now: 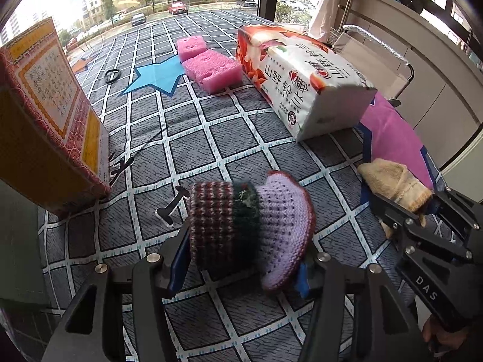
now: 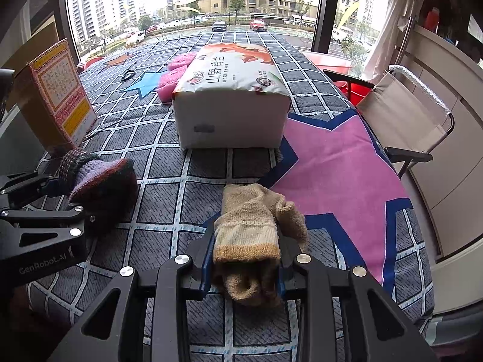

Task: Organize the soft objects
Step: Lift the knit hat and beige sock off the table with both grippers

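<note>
1. Left wrist view: the left gripper (image 1: 241,259) has the knitted purple-and-maroon piece (image 1: 241,226) between its blue pads. The jaws stand partly spread, and with the knit bulging over them I cannot tell whether the pads press it or only flank it. It lies on the checked cloth (image 1: 211,138), near the yellow box (image 1: 51,114). At the right edge the right gripper (image 1: 422,211) pinches the beige knitted glove (image 1: 392,184).

2. Right wrist view: the right gripper (image 2: 244,268) has its jaws pressed hard onto the glove (image 2: 247,226) at the cuff (the fingers trail forward over the pink star (image 2: 338,175)). The tissue pack (image 2: 232,102) sits just beyond.

3. What could go wrong: if the left jaws are loose, lifting would likely drop the knit or drag only its brim. The glove, held by one end, may sag and catch on the cloth.

4. What each view adds: only the left view shows the two pink sponges (image 1: 211,66) whole and the knit's striped cuff. Only the right view shows the glove's pinched cuff and the folding chair (image 2: 401,114) beside the table.
</note>
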`<state>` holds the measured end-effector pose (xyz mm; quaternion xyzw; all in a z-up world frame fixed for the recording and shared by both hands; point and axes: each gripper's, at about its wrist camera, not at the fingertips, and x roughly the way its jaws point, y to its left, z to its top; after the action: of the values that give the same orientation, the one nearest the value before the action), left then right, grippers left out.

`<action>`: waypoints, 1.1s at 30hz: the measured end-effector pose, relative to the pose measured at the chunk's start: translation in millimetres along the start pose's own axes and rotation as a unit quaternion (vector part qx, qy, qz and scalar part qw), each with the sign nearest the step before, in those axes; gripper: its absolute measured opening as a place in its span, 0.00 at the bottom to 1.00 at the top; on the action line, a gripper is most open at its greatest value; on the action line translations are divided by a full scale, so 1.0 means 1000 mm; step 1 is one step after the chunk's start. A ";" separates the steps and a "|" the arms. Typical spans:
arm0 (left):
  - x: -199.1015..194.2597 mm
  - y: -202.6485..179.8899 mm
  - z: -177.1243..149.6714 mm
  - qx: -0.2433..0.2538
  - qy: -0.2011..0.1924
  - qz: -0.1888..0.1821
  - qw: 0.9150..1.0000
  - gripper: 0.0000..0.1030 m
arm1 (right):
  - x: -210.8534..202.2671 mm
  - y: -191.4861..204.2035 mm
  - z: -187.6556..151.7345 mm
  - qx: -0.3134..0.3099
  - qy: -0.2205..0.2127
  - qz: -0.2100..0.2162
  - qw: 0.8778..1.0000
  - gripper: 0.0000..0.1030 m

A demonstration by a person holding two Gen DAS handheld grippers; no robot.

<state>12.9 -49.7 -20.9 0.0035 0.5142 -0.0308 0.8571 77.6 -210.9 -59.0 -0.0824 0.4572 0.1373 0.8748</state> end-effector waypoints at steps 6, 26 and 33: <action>-0.001 0.000 -0.002 0.001 -0.003 0.000 1.000 0.58 | 0.000 0.001 0.000 -0.002 -0.001 -0.004 1.000 0.32; 0.000 0.000 0.001 -0.008 0.009 0.004 1.000 0.58 | 0.001 0.004 0.000 -0.004 0.000 -0.009 1.000 0.32; 0.000 0.000 0.001 -0.008 0.009 0.004 1.000 0.58 | 0.001 0.005 0.000 -0.005 0.000 -0.010 1.000 0.32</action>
<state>13.2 -49.8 -20.3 -0.0013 0.5221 -0.0232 0.8526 76.2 -206.1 -59.6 -0.0915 0.4556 0.1312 0.8757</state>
